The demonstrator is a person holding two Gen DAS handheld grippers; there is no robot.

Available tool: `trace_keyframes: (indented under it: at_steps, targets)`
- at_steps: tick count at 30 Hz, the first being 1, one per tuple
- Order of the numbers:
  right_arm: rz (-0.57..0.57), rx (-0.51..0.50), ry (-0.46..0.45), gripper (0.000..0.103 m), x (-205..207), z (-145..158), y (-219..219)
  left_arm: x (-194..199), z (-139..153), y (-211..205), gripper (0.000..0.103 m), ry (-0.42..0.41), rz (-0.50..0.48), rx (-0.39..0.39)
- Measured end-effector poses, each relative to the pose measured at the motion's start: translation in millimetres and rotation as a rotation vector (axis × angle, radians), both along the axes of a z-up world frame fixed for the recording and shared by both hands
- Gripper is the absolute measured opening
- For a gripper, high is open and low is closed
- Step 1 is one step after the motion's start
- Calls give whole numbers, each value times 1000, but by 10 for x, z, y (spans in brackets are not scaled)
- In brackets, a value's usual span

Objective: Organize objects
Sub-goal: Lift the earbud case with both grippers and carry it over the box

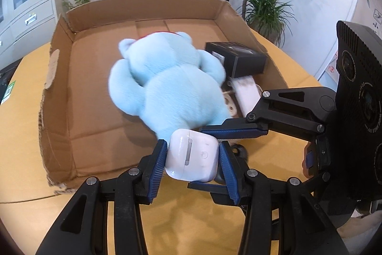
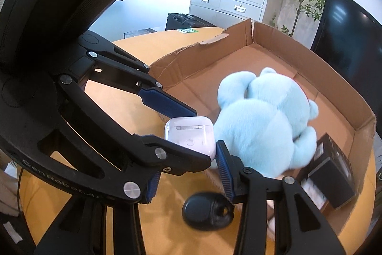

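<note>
White earbud case (image 1: 192, 155); blue plush (image 1: 167, 85) inside box (image 1: 143, 7).

Both wrist cams close, angled down; share cardboard box (image 1: 148, 8) (image 2: 286, 51).

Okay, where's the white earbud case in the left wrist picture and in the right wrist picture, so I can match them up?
Left wrist view: the white earbud case sits low and centre, clamped between blue pads, just below the blue plush toy.
Right wrist view: the case is centre-left, with the plush to its right.
Shared landmark: the plush lying in the cardboard box.
</note>
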State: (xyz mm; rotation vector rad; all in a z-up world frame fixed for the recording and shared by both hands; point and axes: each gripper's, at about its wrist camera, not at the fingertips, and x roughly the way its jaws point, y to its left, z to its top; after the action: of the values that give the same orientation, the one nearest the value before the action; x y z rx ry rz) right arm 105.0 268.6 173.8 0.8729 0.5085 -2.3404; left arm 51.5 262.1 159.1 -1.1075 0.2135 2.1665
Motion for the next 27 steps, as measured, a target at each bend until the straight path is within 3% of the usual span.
trace_keyframes:
  at_steps: [13, 27]
  targets:
    - [8, 20, -15, 41, -471, -54, -298, -386, -97, -245, 44, -31, 57, 37]
    - [24, 39, -54, 41, -685, -185, -436, -592, -259, -390, 44, -73, 100, 46]
